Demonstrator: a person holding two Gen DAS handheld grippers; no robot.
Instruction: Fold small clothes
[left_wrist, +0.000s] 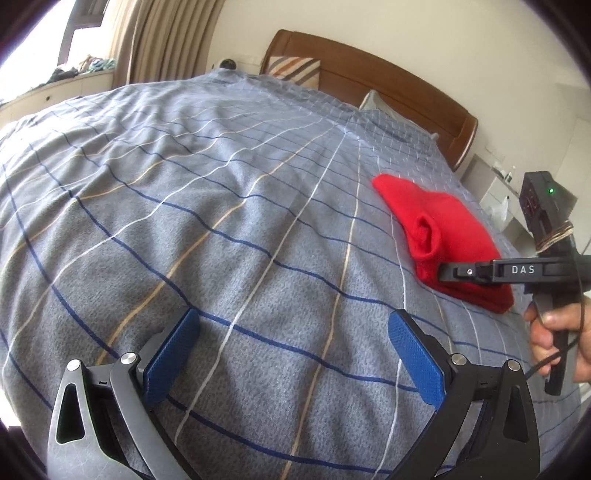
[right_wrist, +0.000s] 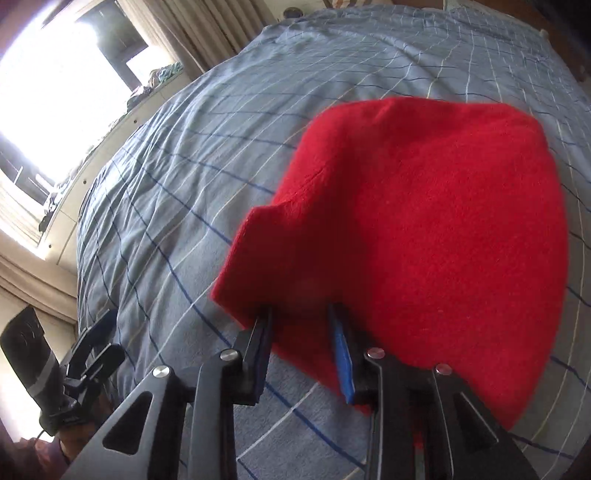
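The left tongs (left_wrist: 293, 354) are hanging spread wide over the bed's checked grey cover (left_wrist: 207, 206), their blue pads (left_wrist: 171, 356) pinching nothing. The right tongs (right_wrist: 301, 332) are reaching in at the near edge of the red garment (right_wrist: 424, 229), and their fingers are standing partly apart with red cloth lying between and over the tips; I cannot tell whether they are actually gripping it. In the left wrist view the right tongs (left_wrist: 448, 273) are showing side-on, with the white letters "DAS" readable on the black body and a green light glowing on the box above the handle. The person's right hand (left_wrist: 554, 343) is wrapping that handle.

The red garment (left_wrist: 439, 236) is lying folded on the right part of the bed, near the bed's right edge, with a small bump of cloth puckering on its top. Wide open cover is stretching to the left of it and toward the wooden headboard (left_wrist: 369, 70), where a striped pillow (left_wrist: 295, 70) is leaning. Beige curtains (left_wrist: 162, 40) are hanging beyond the far left side.
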